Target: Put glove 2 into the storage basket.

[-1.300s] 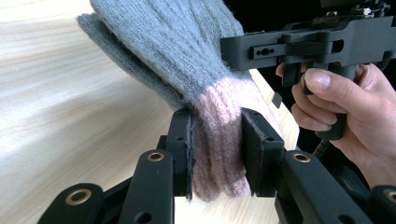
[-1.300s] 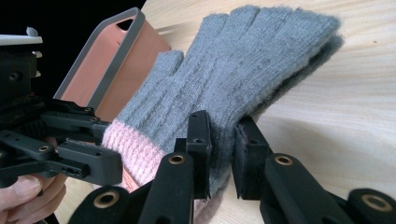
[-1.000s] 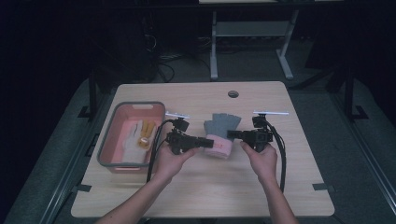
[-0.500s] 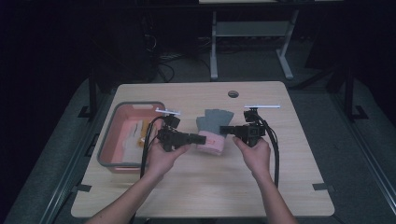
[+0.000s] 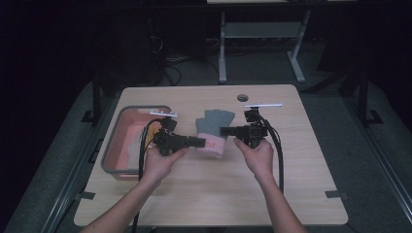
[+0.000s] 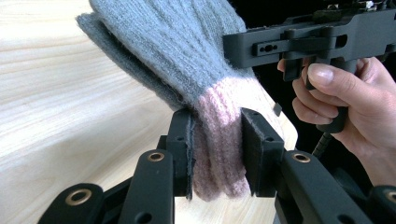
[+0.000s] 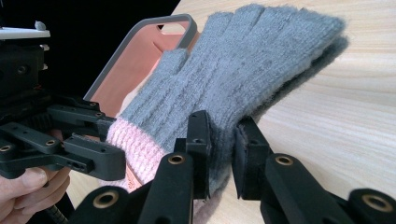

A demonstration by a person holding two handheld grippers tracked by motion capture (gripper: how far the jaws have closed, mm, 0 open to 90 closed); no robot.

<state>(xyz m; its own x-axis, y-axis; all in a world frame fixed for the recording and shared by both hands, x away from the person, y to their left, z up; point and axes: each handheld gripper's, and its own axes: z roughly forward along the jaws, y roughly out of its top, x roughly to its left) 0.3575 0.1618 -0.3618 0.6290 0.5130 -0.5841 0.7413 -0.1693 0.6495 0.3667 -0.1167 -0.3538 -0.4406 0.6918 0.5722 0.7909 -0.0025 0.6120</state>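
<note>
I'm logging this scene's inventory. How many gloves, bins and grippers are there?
Grey-and-pink gloves: 2, stacked, as the left gripper view shows
Pink bin: 1
Grippers: 2, left gripper and right gripper, each clamped on the gloves
Total: 5

High view: above person's side, facing forward-down on pale wooden counter [image 5: 214, 194]. Both gripper views: close, along own jaws, sharing grey-and-pink knitted glove [image 6: 196, 60].

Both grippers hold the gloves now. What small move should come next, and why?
Probably carry the gloves sideways toward the pink bin. The left gripper is shut on the pink cuff and the right gripper on the grey part, and the bin lies just beside the left one.
</note>
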